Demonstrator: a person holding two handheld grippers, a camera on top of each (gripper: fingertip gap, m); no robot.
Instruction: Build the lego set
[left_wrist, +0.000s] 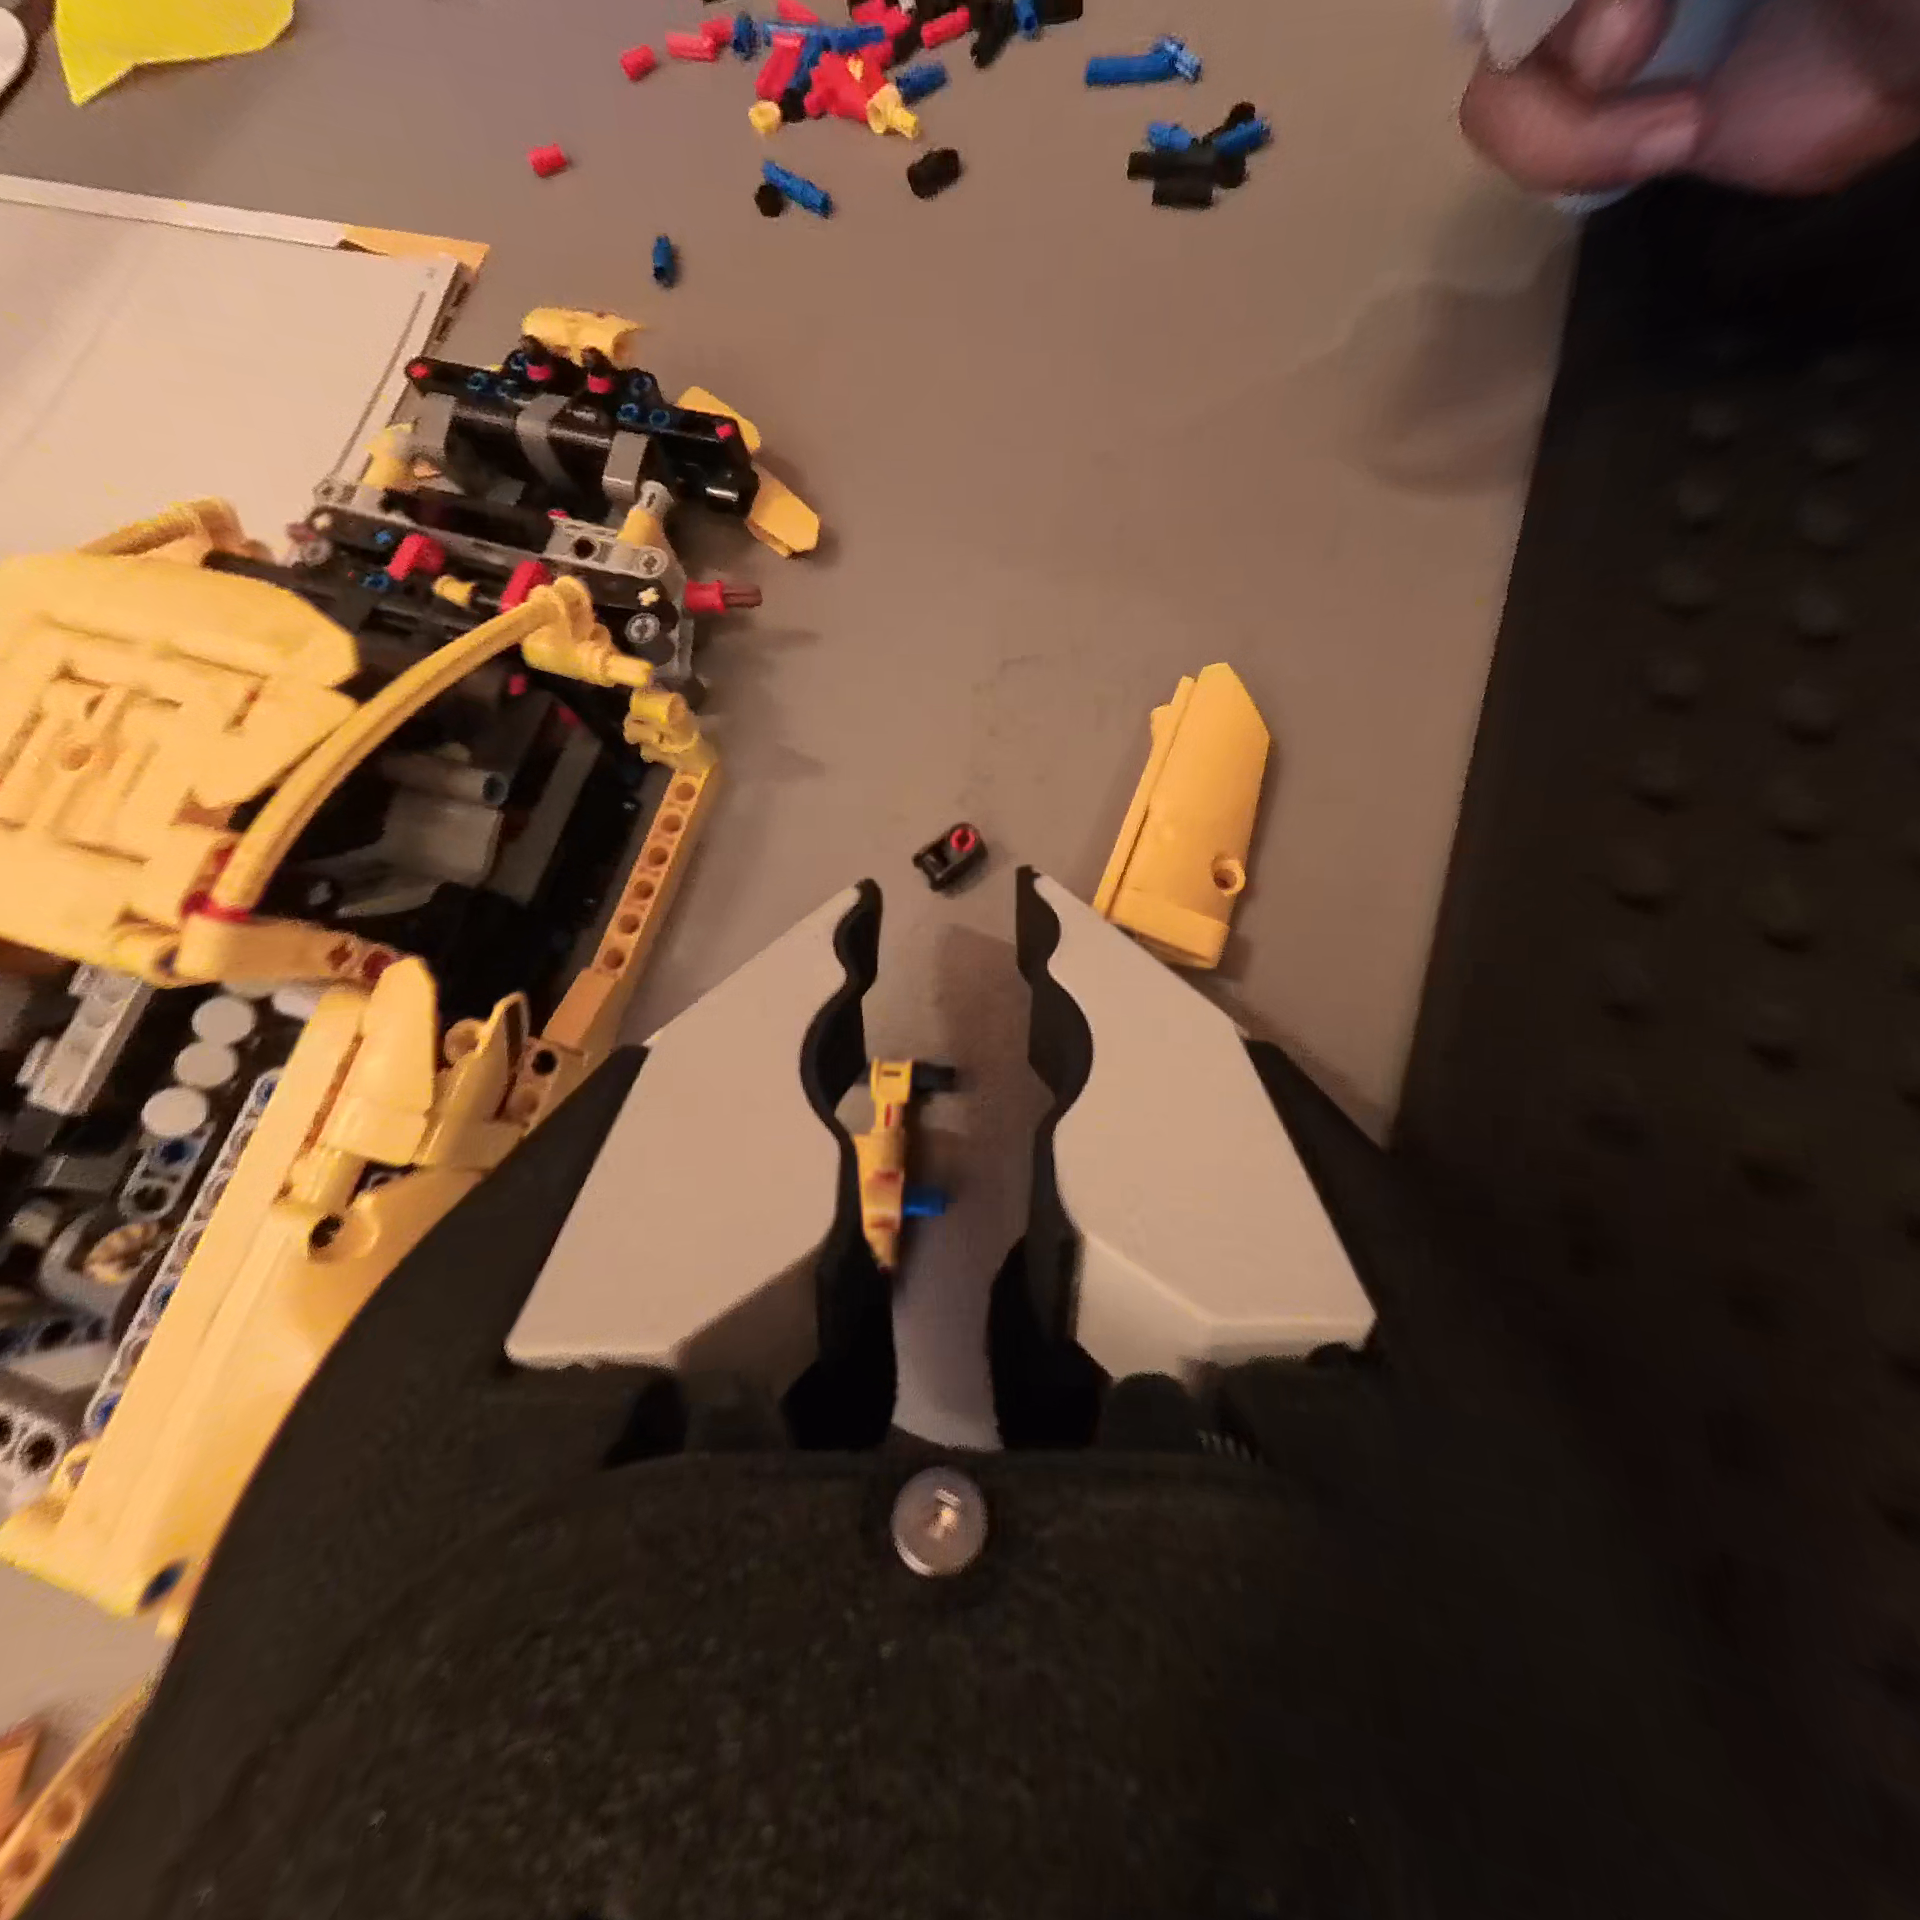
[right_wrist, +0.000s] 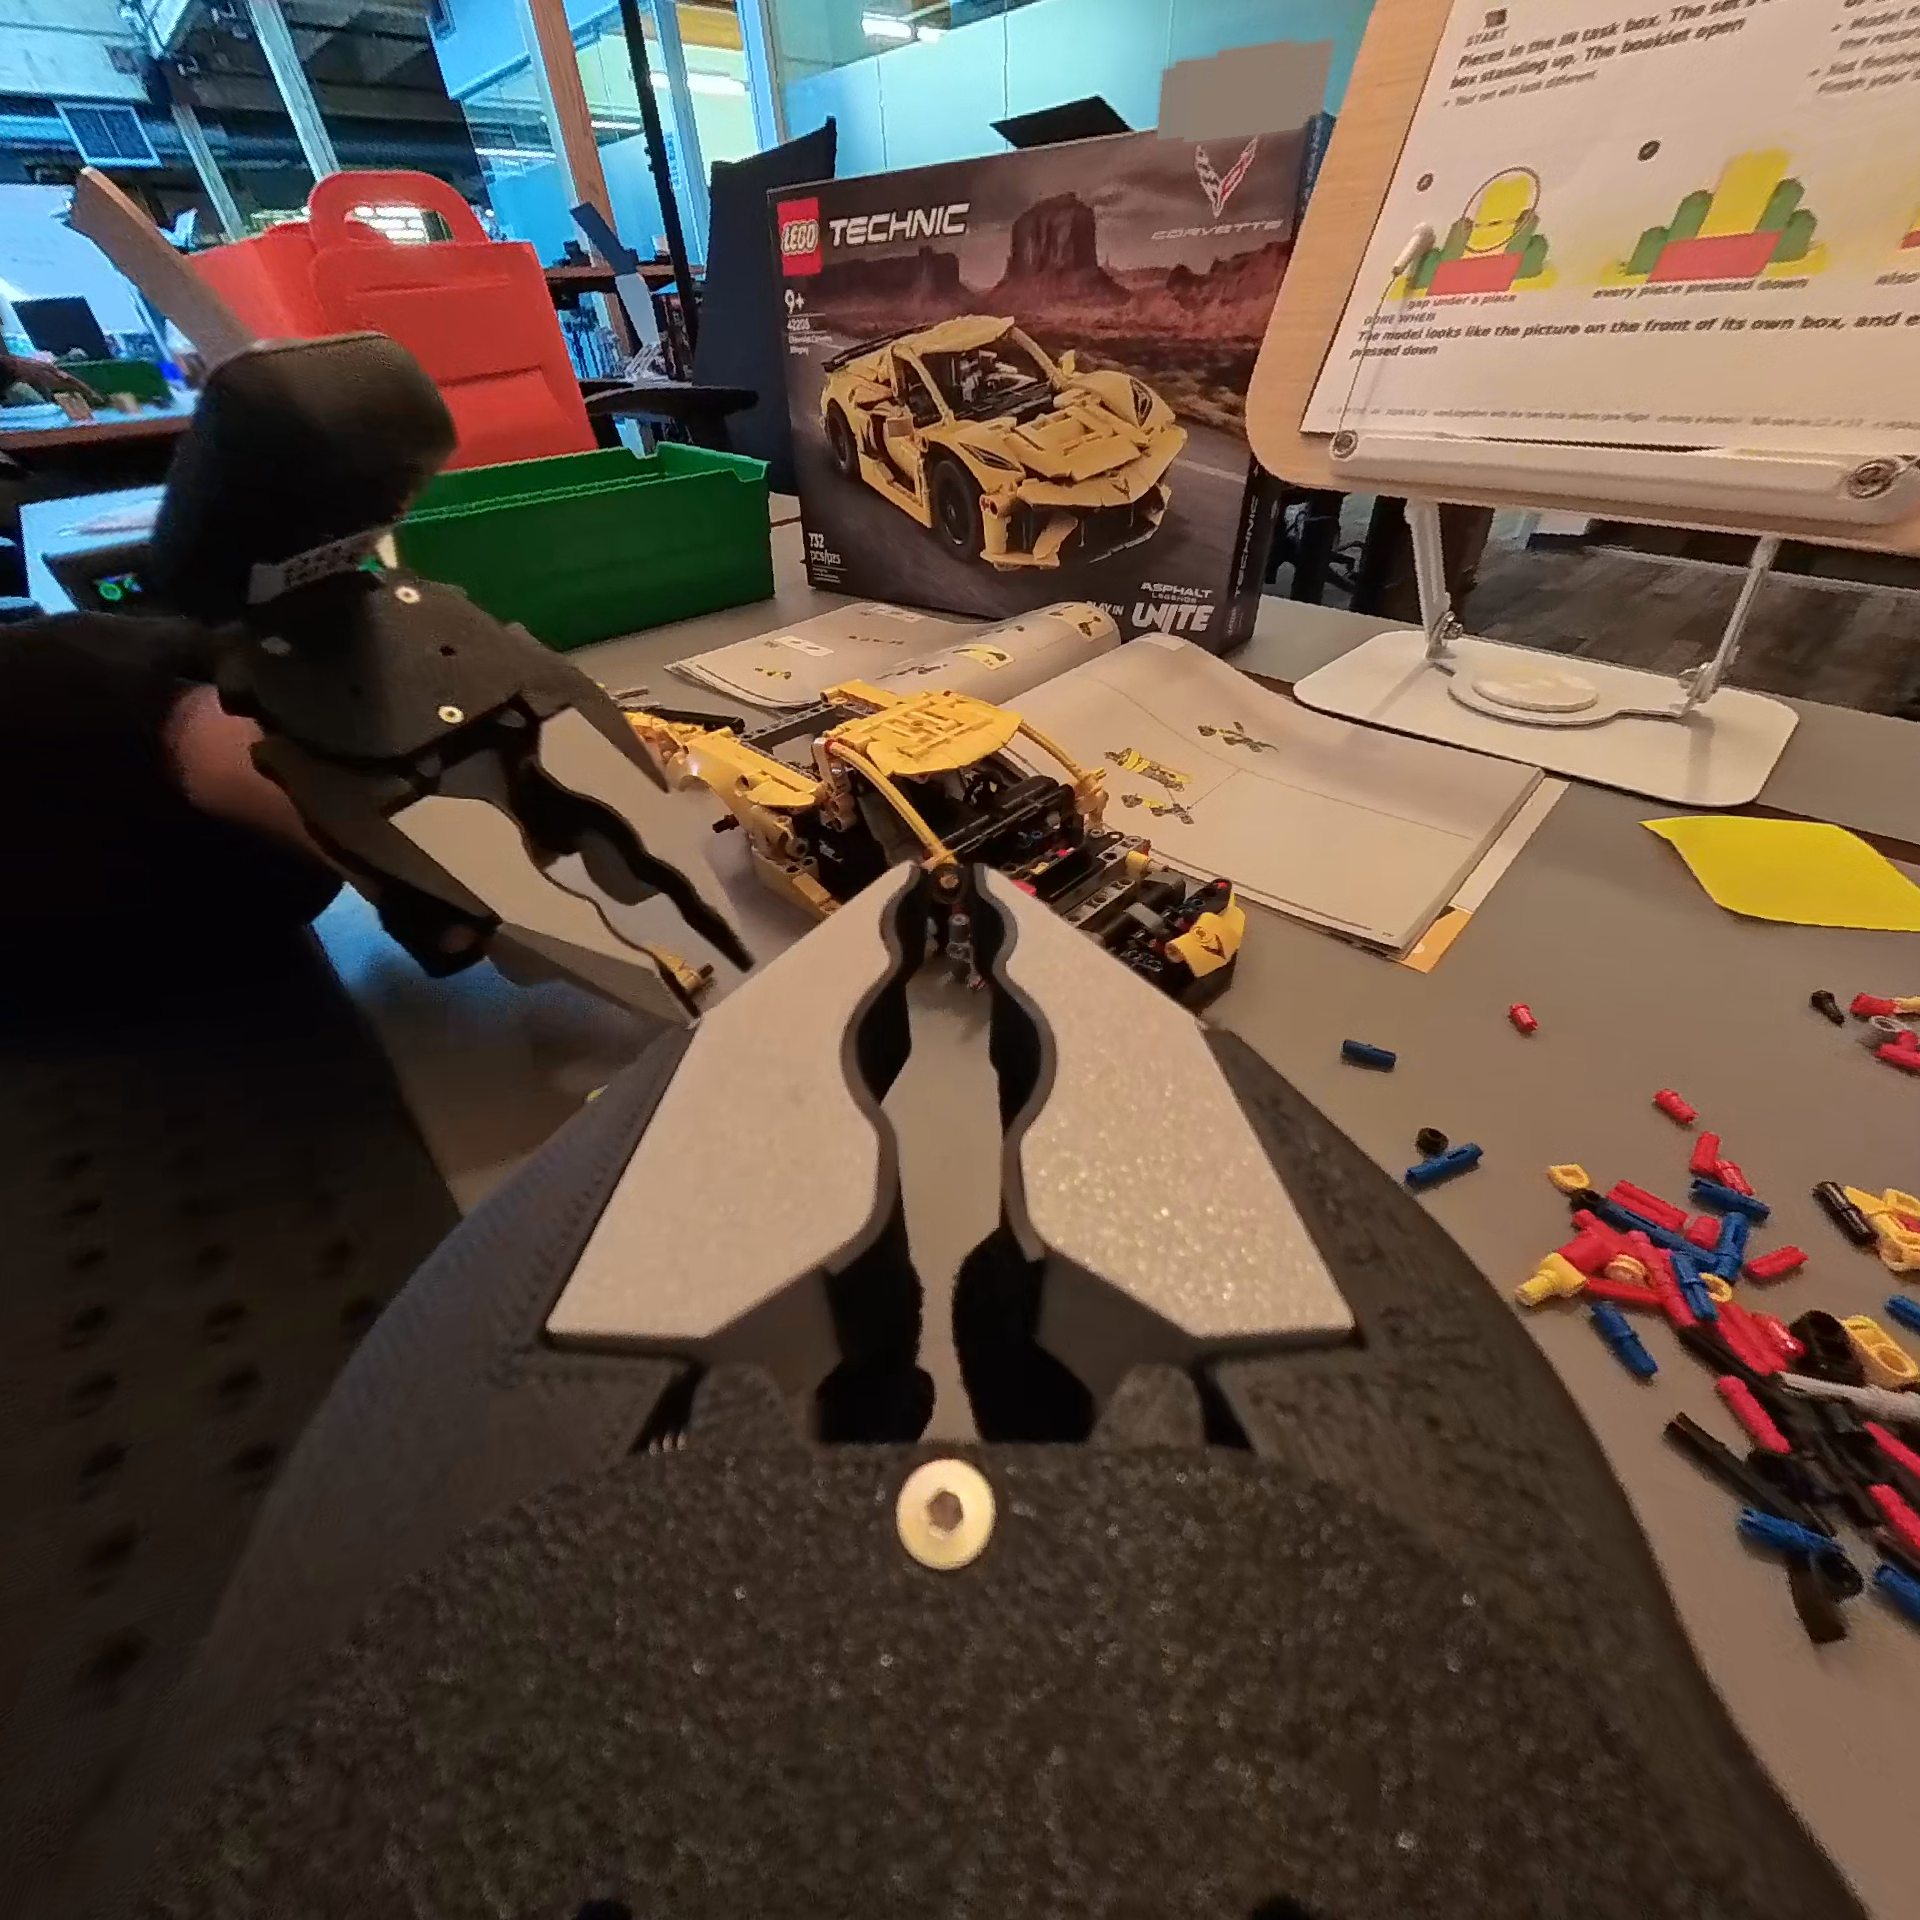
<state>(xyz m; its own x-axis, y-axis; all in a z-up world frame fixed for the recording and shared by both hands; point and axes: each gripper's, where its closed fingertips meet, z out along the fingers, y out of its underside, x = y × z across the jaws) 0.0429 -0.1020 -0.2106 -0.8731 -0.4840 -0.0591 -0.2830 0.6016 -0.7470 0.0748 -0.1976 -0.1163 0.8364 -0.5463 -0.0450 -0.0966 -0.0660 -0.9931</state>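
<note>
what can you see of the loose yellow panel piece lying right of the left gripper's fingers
The yellow panel piece is a smooth, glossy plastic shell, elongated, with an angled pointed top end, a raised ridge along its left edge and a small round pin hole near its lower right. It lies flat and unattached on the grey table, beside the dark studded mat. A small black and red connector sits just to its left. The lower end is hidden behind the left gripper.
</note>
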